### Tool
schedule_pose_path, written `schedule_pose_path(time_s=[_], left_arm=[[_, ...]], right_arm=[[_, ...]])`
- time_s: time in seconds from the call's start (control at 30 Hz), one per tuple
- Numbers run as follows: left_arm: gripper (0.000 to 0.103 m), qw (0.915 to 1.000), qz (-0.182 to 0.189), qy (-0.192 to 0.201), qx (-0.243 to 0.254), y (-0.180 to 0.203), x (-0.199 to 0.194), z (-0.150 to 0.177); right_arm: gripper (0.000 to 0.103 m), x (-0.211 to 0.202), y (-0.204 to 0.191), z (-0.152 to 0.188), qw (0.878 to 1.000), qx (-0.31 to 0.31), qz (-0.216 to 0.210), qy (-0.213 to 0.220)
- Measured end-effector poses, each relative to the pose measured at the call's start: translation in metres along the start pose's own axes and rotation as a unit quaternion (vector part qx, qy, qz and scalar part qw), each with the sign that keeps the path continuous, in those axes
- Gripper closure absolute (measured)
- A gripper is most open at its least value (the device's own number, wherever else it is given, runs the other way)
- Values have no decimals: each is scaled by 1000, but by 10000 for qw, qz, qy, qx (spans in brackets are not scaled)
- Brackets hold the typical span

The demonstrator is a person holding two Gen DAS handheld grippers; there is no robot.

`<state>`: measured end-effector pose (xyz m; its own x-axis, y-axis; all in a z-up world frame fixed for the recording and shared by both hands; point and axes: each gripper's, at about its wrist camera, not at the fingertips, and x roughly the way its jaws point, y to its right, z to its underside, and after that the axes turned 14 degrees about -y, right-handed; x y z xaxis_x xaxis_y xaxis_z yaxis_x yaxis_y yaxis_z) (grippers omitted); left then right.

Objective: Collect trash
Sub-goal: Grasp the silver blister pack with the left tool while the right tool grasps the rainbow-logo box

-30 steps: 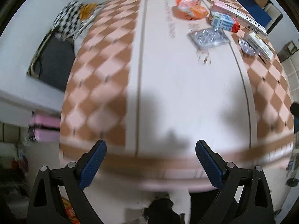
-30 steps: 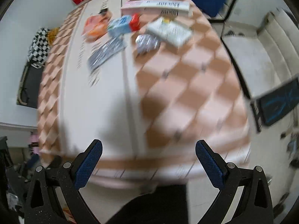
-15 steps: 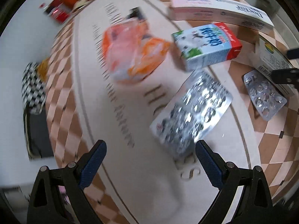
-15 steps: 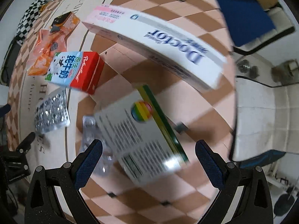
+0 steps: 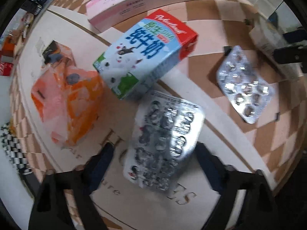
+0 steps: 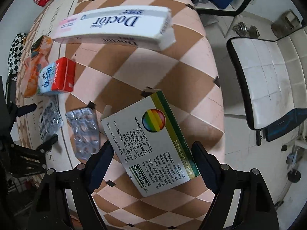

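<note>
Lying at lower centre of the left view, the big pill sheet (image 5: 165,143) sits between the left gripper (image 5: 155,157), whose spread jaws have just been closing without touching it. The right gripper (image 6: 151,153) straddles the medicine box (image 6: 151,149), jaws apart beside its edges. That box lies near the table's (image 6: 191,76) right edge; a chair (image 6: 268,88) stands beyond.

On the table (image 6: 191,61), the long box (image 6: 115,25) lay farthest back. The milk carton (image 5: 145,57) sat before it, the snack bag (image 5: 67,99) to its left, and two blister packs (image 5: 165,145) (image 5: 245,88) lay nearer, with the medicine box (image 6: 151,143) right of them.
</note>
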<state>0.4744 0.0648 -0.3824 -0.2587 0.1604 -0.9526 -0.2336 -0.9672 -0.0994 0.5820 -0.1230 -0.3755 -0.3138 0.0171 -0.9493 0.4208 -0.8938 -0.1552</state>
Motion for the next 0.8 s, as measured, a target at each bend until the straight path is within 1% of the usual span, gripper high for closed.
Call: schedule_pose_path(time_s=[0.03, 0.13, 0.17, 0.2, 0.3, 0.37, 0.4, 0.43, 0.47, 0.57, 0.63, 0.67, 0.73, 0.8], left_arm=[[40, 9999, 165, 2, -28, 2, -3, 1], [46, 9999, 47, 63, -150, 8, -6, 3], [51, 9997, 33, 79, -214, 9, -8, 3], [57, 9996, 70, 105, -252, 11, -11, 3], [59, 9986, 79, 166, -495, 19, -18, 11], [59, 9977, -42, 222, -644, 22, -19, 15], [59, 9972, 57, 270, -695, 21, -20, 16], [58, 9969, 154, 270, -719, 18, -16, 23], [58, 9968, 218, 188, -745, 13, -12, 23], [45, 9976, 329, 121, -590, 8, -7, 18], [39, 9986, 319, 47, -424, 6, -6, 10], [34, 9988, 309, -1, -367, 7, -6, 7], [33, 9994, 184, -37, -299, 8, -6, -3], [34, 9993, 221, -58, -312, 11, -7, -4]], right_arm=[[19, 1, -1, 0, 10000, -5, 15, 14], [20, 3, -9, 5, 9999, -40, 73, 80], [20, 3, -10, 7, 9999, -46, 61, 99], [20, 2, -12, 9, 9999, -65, 68, 115], [21, -5, -25, 20, 9997, -133, 96, 182], [21, -8, -30, 27, 9996, -160, 63, 218], [21, -9, -32, 29, 9996, -175, 59, 235], [21, -9, -33, 30, 9995, -193, 84, 245], [21, -9, -34, 29, 9995, -182, 100, 244], [21, -9, -32, 26, 9996, -136, 104, 227], [21, -8, -31, 22, 9997, -108, 94, 221], [21, -8, -32, 20, 9997, -95, 109, 216], [21, -7, -31, 17, 9997, -91, 110, 214], [21, -7, -31, 16, 9997, -86, 86, 206]])
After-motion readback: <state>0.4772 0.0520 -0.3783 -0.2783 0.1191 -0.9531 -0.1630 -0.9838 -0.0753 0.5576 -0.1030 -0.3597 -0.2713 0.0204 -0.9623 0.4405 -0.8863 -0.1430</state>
